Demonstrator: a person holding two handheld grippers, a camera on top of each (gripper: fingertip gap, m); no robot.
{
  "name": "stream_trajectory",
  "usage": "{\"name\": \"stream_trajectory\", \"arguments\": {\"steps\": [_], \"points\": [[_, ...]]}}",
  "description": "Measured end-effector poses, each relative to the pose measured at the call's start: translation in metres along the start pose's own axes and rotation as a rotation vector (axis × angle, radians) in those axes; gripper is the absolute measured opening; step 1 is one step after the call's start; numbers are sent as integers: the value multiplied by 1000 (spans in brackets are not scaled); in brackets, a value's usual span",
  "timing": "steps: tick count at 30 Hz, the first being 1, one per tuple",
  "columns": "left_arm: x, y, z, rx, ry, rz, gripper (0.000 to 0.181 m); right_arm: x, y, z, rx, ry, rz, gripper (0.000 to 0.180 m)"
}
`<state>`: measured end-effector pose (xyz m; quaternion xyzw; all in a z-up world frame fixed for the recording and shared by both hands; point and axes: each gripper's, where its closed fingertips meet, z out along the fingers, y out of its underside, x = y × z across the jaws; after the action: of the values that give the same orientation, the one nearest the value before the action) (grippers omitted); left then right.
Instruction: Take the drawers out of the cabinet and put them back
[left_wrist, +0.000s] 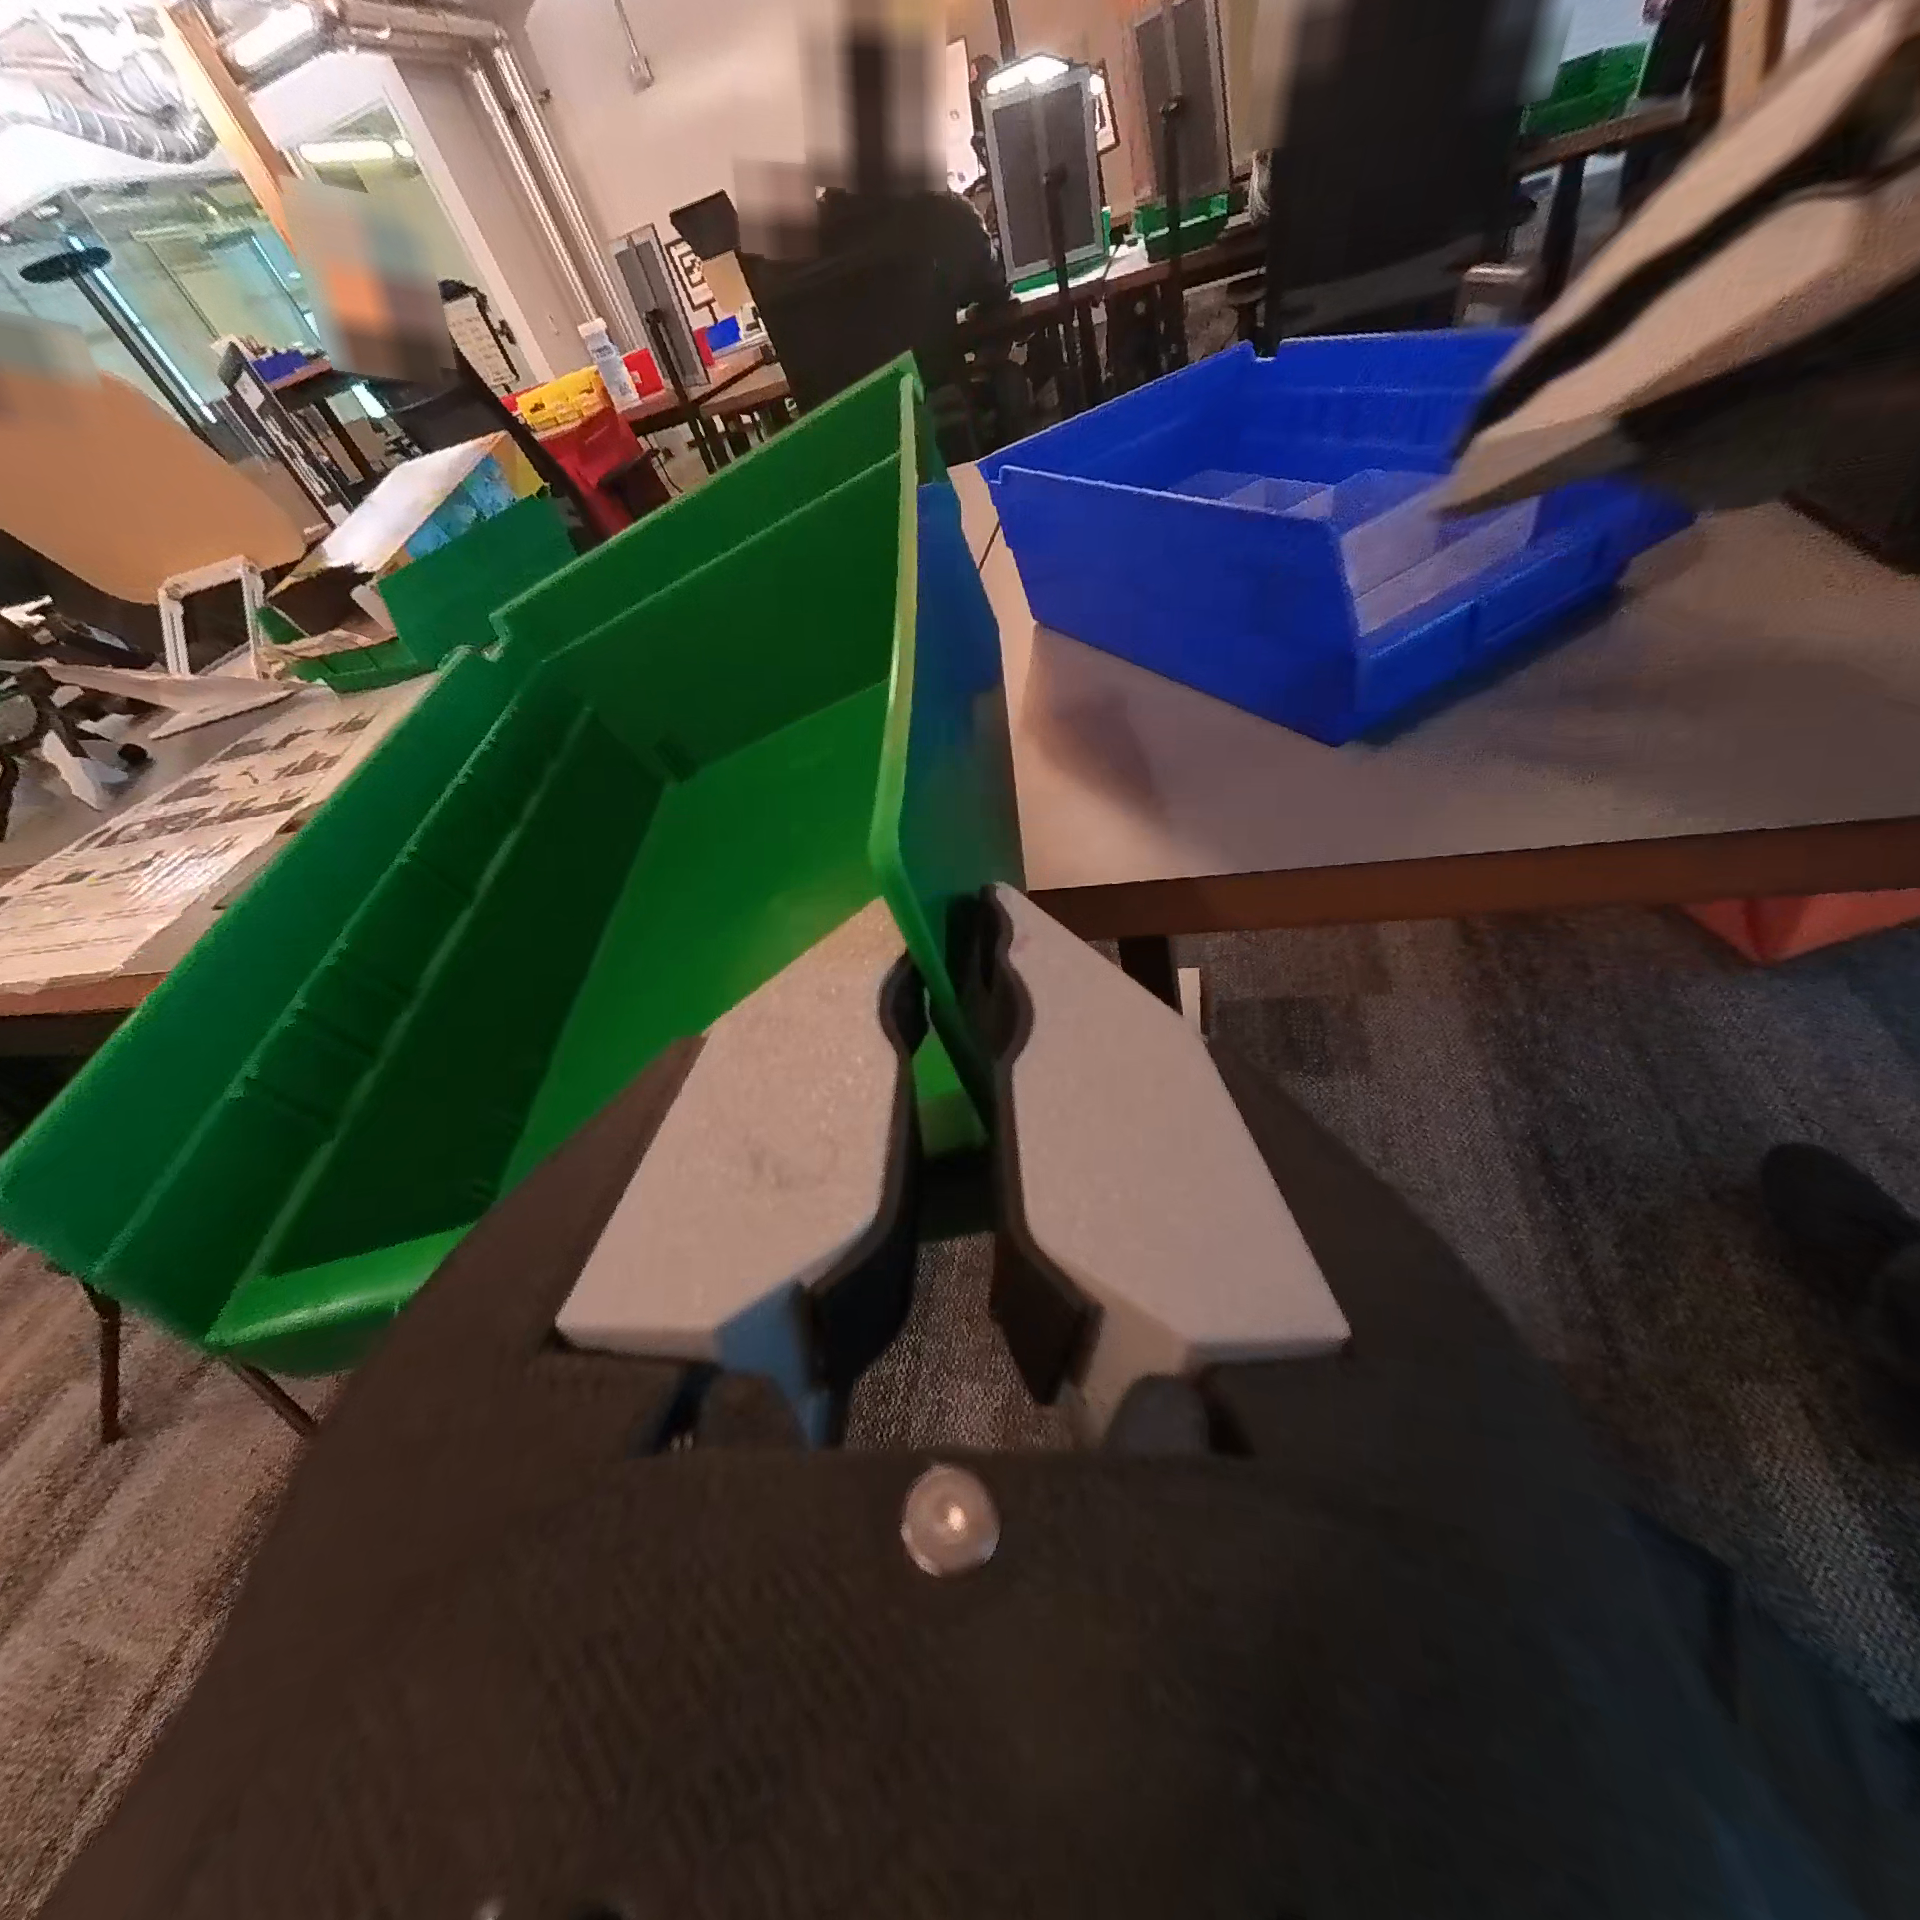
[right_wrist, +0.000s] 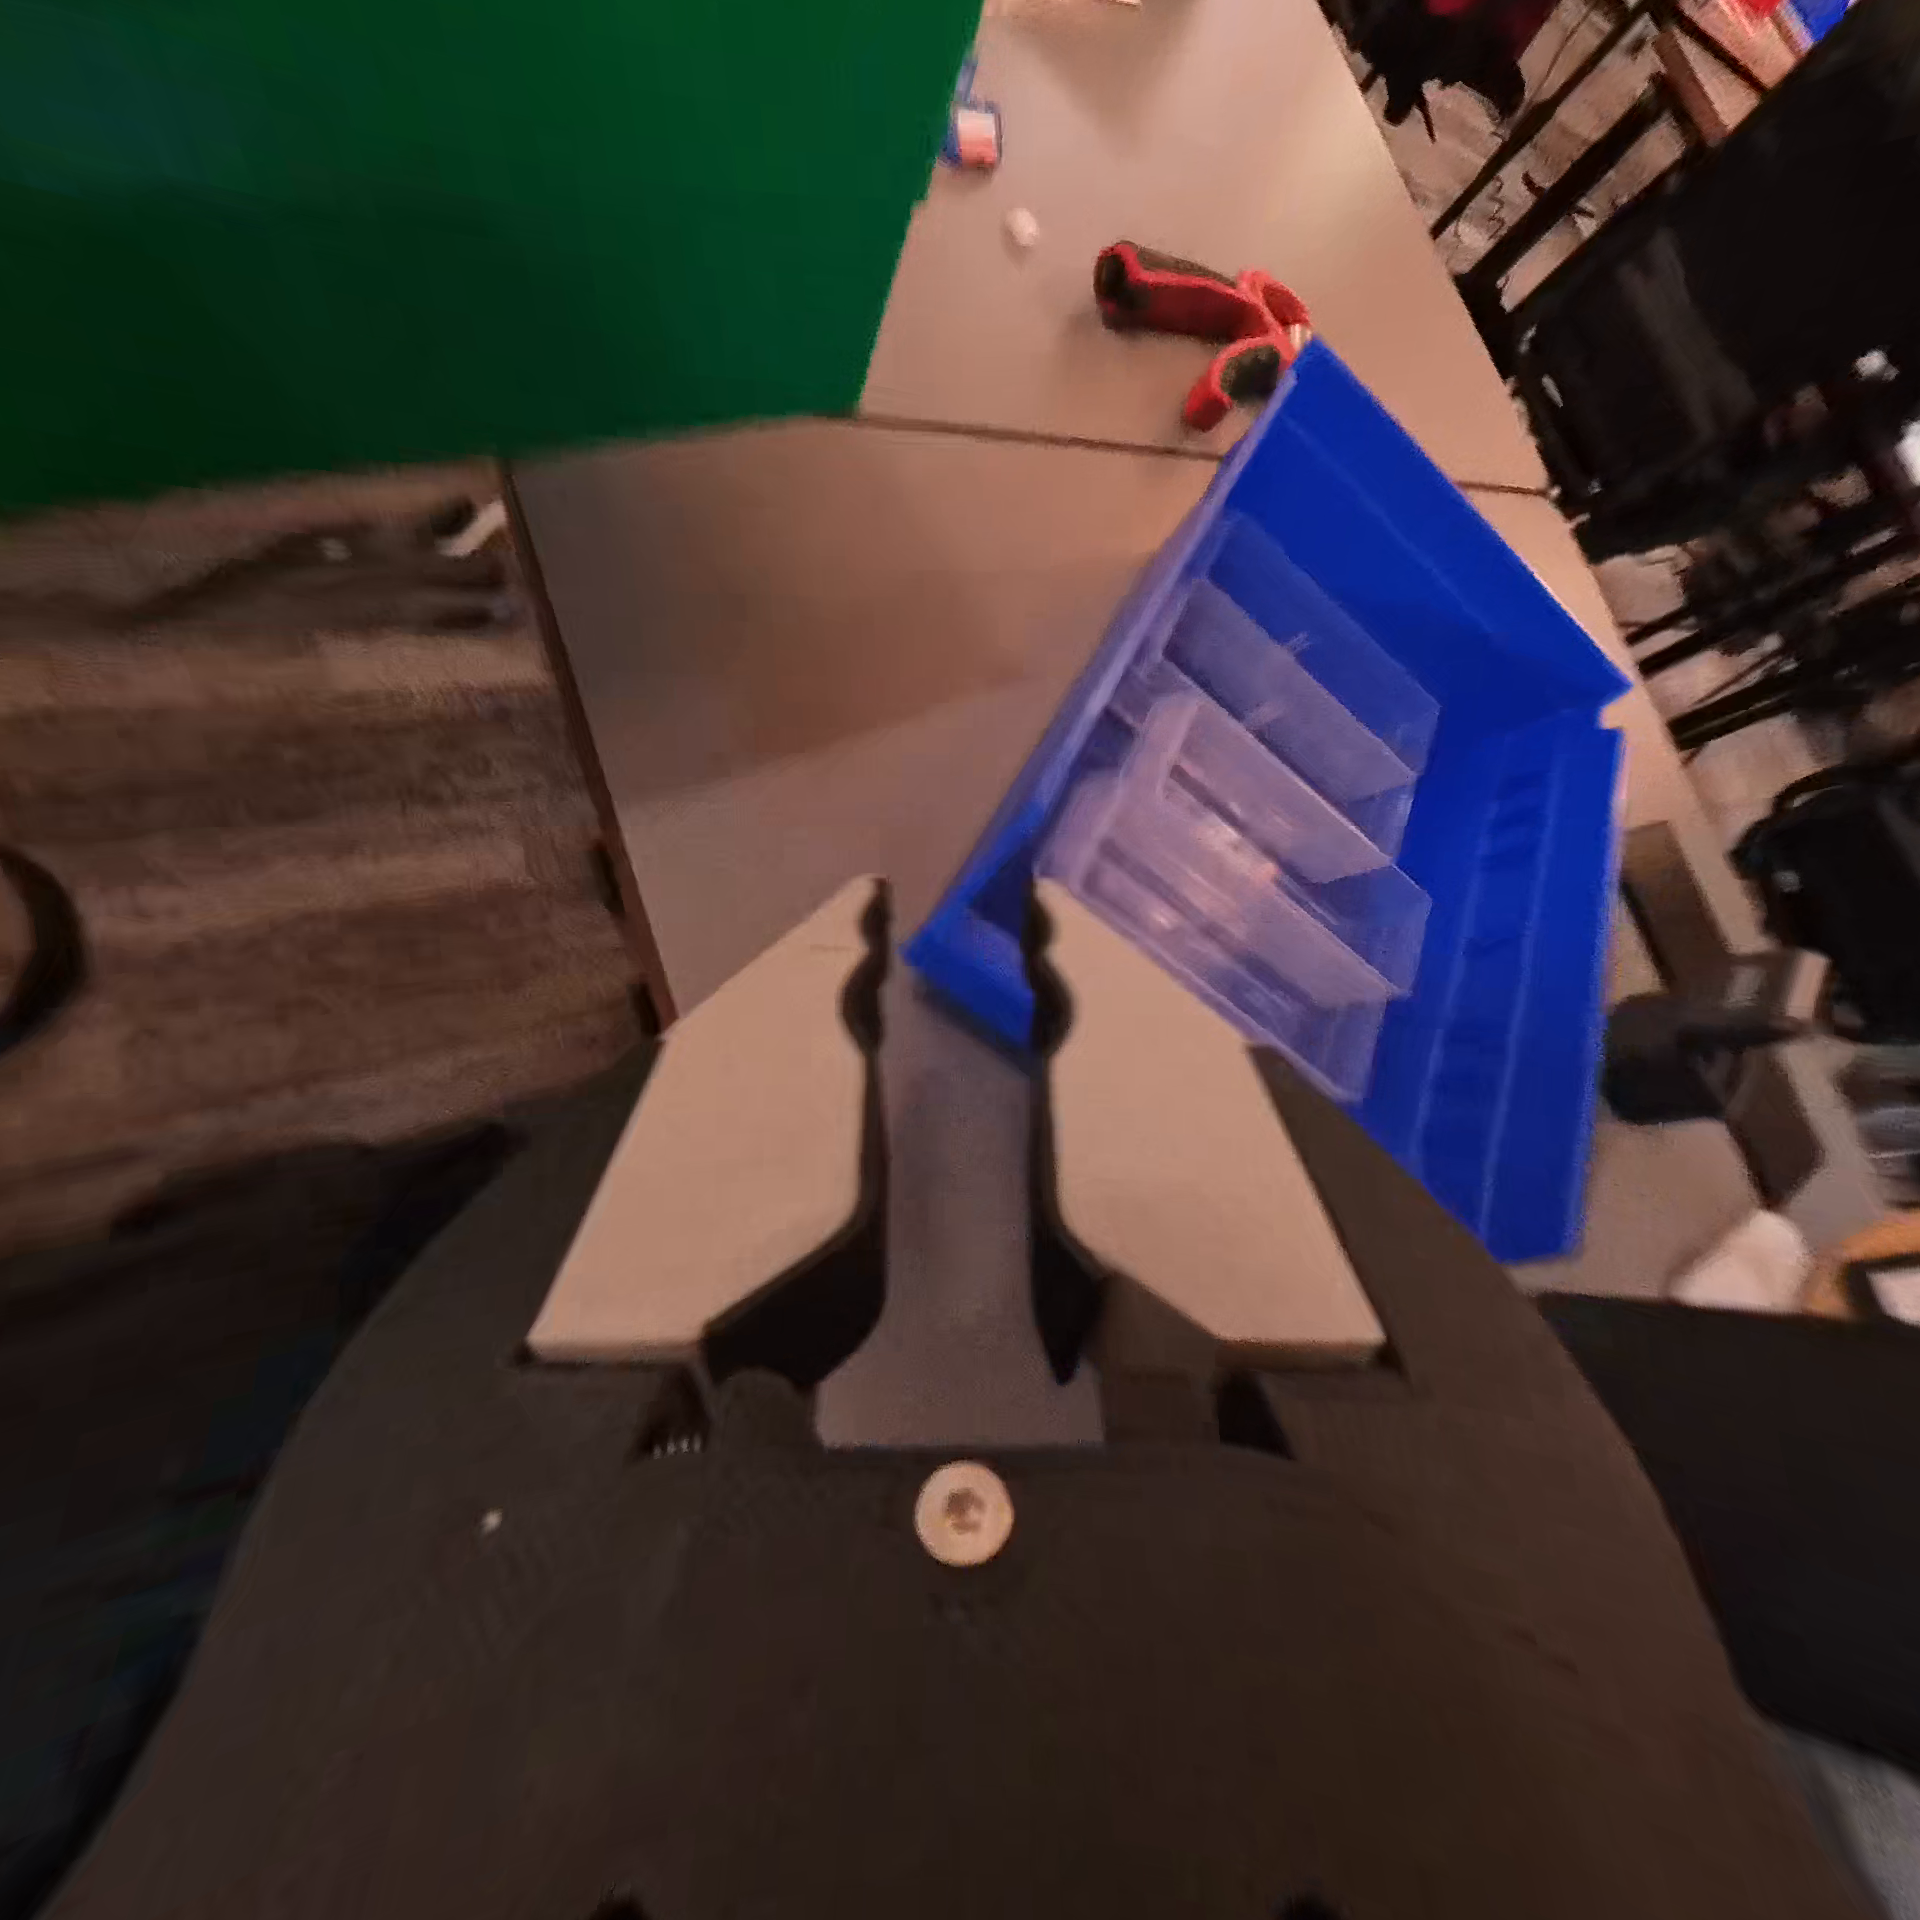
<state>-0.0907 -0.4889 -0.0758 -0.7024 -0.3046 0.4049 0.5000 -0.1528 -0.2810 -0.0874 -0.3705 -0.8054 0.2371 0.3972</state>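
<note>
Left gripper (left_wrist: 951, 940): fingers clamped on the side wall of the green bin (left_wrist: 582, 831), which hangs tilted in the air, off the table's (left_wrist: 1455, 790) near edge, above carpet (left_wrist: 1558, 1091). Bin looks empty. Right gripper (right_wrist: 956, 940): fingers apart, nothing between them, hovering over the near corner of the blue bin (right_wrist: 1496, 997). Blue bin sits on the table; clear plastic drawers (right_wrist: 1247, 852) are stacked inside it. Beyond it, a red-and-black tool (right_wrist: 1195, 312) lies on the tabletop. Cabinet cannot be made out.
</note>
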Motion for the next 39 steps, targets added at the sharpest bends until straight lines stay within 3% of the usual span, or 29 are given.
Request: {"name": "stream_trajectory", "arguments": {"steps": [1,4,6,10,13,16,21,25,30,35,39], "points": [[1,0,0,-3,1,7,5,8,17,-6,-34,28,-50,4],[6,-4,1,4,1,25,5,12,74,1,-206,-65,-27,0],[10,-7,4,10,1,36,5,8,89,22,-249,-127,13,0],[20,-15,13,22,1,56,5,-12,66,82,-235,-176,-7,0],[25,-20,16,26,2,69,5,-37,25,117,-157,-204,-4,0],[24,-25,18,45,-1,75,5,-46,4,118,-112,-191,-18,0],[31,-30,17,61,11,91,5,-46,24,38,32,-244,26,0],[56,-43,12,93,81,96,5,-39,80,-34,50,-272,107,11],[100,-80,-9,200,206,92,5,-14,150,-125,55,-177,157,13],[171,-122,-43,304,375,160,5,41,209,-214,-28,-2,235,31],[250,-142,-76,369,567,210,5,65,247,-291,-1,26,324,41]]}}
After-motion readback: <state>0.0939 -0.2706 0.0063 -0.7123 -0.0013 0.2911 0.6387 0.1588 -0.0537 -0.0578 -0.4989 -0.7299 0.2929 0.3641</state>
